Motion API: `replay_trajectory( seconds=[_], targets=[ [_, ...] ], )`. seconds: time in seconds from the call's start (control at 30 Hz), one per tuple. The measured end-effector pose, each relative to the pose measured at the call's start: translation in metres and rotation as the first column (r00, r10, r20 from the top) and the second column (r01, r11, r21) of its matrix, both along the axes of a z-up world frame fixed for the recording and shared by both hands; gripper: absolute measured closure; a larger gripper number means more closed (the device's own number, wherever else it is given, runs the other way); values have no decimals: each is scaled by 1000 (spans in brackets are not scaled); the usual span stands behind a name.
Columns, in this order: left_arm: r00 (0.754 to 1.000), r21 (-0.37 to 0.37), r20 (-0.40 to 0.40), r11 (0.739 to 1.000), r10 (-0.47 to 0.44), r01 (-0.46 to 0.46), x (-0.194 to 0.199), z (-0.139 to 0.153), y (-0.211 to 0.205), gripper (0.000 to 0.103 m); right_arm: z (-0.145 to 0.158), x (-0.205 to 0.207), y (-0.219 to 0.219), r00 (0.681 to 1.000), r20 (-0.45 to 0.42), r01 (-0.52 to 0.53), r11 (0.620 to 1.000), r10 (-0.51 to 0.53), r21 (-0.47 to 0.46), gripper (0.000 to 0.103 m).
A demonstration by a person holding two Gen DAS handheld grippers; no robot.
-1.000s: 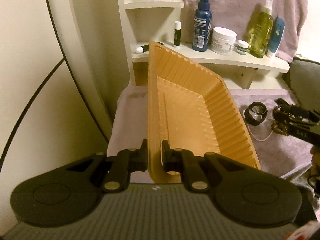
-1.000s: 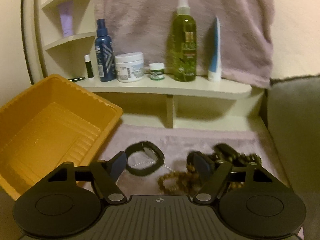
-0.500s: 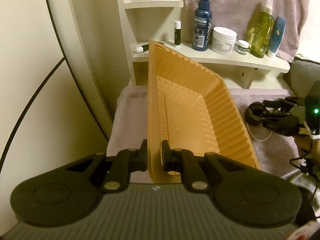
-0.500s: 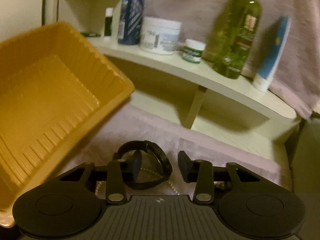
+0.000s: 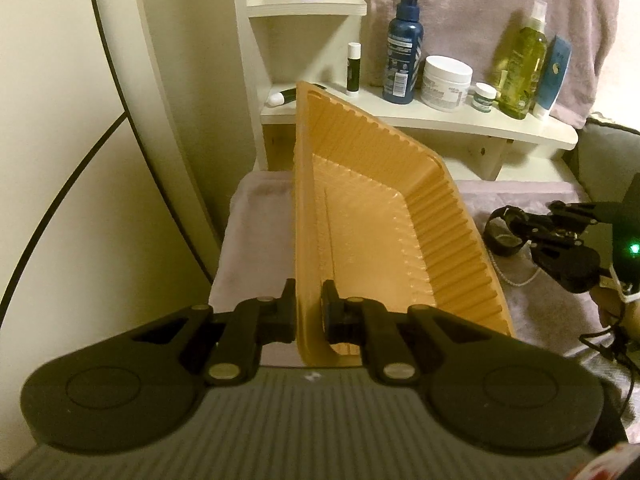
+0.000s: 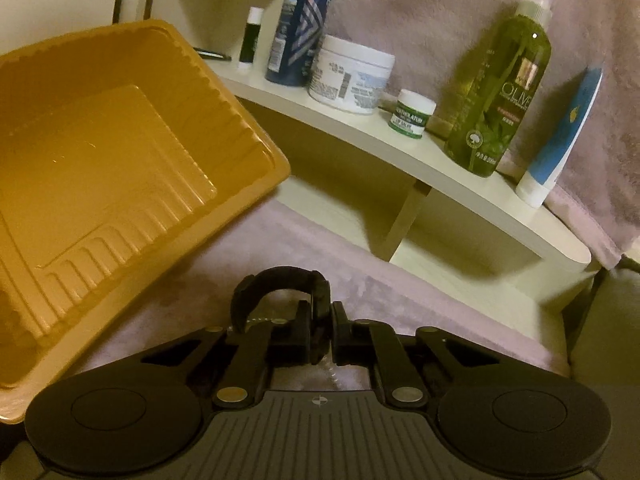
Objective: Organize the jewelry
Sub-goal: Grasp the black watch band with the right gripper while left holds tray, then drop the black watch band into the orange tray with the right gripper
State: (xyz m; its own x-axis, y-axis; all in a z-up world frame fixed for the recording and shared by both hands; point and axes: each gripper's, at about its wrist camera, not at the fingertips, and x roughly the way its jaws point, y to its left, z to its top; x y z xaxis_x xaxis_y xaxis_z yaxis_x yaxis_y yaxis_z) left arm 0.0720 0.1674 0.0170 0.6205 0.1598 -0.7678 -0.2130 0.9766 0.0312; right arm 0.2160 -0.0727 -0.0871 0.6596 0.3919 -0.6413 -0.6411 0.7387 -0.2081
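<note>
My left gripper (image 5: 309, 300) is shut on the near rim of an orange ribbed tray (image 5: 372, 240), holding it tilted over the mauve cloth (image 5: 256, 216). The tray (image 6: 100, 160) has nothing in it. In the right wrist view my right gripper (image 6: 320, 320) is closing its jaws on a black bracelet (image 6: 280, 276), and the pads press its band from both sides. From the left wrist view that gripper (image 5: 560, 228) sits right of the tray at the bracelet (image 5: 500, 236). A thin white bead chain (image 5: 516, 280) lies on the cloth under it.
A cream shelf (image 6: 400, 152) behind holds a blue spray bottle (image 6: 300, 28), a white jar (image 6: 352, 76), a small green-labelled pot (image 6: 412, 114), a green olive bottle (image 6: 500, 88) and a blue tube (image 6: 560, 136). A cream wall (image 5: 60, 160) borders the left.
My right gripper has moved left and down onto the black bracelet, rolled, and closed from wide open onto its band. The left gripper and the tray have stayed put.
</note>
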Motion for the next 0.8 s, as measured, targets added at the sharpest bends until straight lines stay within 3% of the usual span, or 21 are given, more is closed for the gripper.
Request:
replay_trajectory(
  seconds=[0.27,0.4,0.57,0.8],
  targets=[
    [1000,4,4,1000,-3,3,0,0,0,93,36,-26,4,996,86,-5,995,-3,95,94],
    [1000,6,4,1000,-5,5,-1,-1,0,93,52,-41,16,997,34,-69,978,64,196,94],
    [1000,8,4,1000,-5,5,0,-1,0,93,37,-57,47,987,-40,-147,968,158,203,94],
    [1000,8,6,1000,-5,5,0,-1,0,92,16,-65,67,981,-85,-158,969,177,191,94]
  ],
)
